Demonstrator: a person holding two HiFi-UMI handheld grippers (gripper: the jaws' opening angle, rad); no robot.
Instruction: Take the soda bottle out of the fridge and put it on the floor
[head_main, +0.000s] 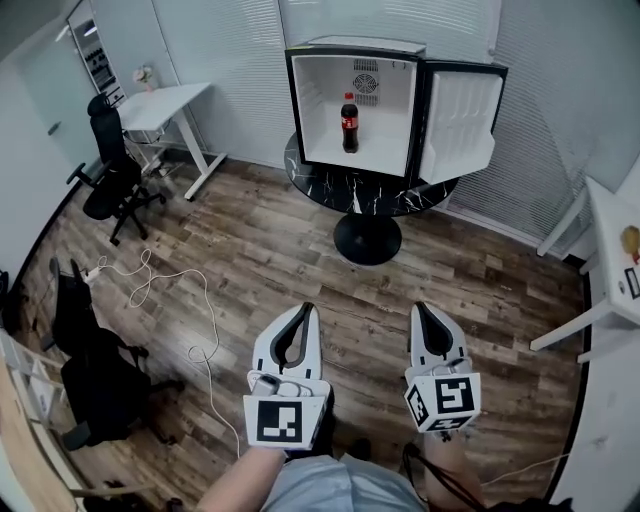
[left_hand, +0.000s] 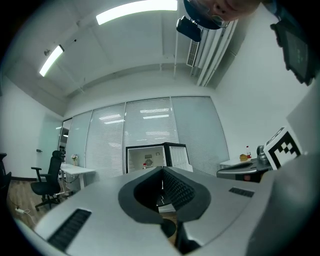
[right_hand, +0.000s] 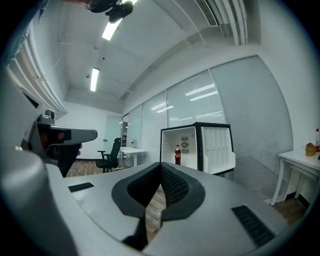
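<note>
Head view: left gripper (head_main: 306, 308), right gripper (head_main: 418, 308), jaws together, empty.

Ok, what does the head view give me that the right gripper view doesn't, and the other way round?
Head view only: the round black table under the fridge, the white cable on the floor, and the left gripper and right gripper from above.
Right gripper view only: the ceiling lights, and its own jaws end-on, together, nothing between them.
Both: the fridge with its door open, the soda bottle upright inside, and the office chair.
</note>
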